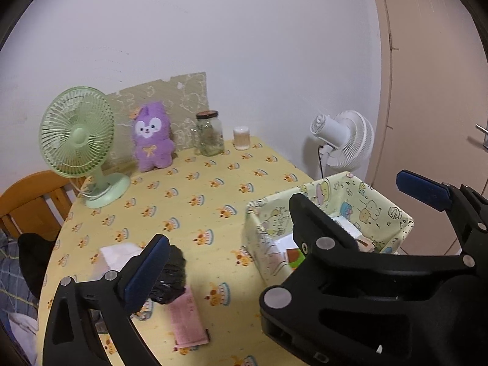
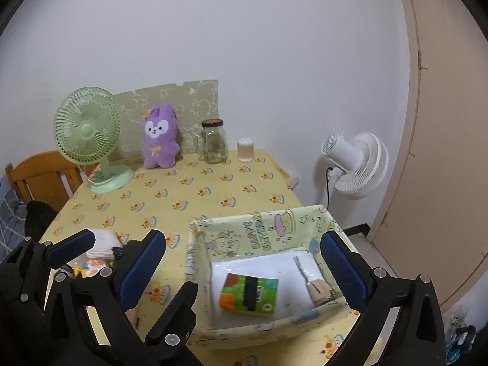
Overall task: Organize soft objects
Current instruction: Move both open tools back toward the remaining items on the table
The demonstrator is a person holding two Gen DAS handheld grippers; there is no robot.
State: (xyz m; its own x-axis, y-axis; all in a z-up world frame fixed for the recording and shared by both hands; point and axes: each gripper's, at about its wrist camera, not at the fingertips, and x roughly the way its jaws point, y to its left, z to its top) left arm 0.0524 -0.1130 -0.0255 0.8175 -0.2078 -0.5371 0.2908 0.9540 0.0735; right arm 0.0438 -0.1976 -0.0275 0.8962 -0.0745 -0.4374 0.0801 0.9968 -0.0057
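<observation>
Right gripper (image 2: 244, 262): jaws wide apart, nothing between, above bin (image 2: 198, 244) at table's near right. Left gripper (image 1: 283, 219): jaws wide apart, nothing held. Bin holds white cloth (image 2: 274, 262), green packet (image 2: 248, 294). Plush (image 2: 160, 137): far, against wall.

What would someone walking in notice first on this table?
Probably the purple plush toy standing against the wall at the table's far edge, between the green desk fan and a glass jar. Next, the cartoon-print fabric box at the near right, holding a green packet on white sheets. Both grippers, left and right, hang open and empty in the foreground.
</observation>
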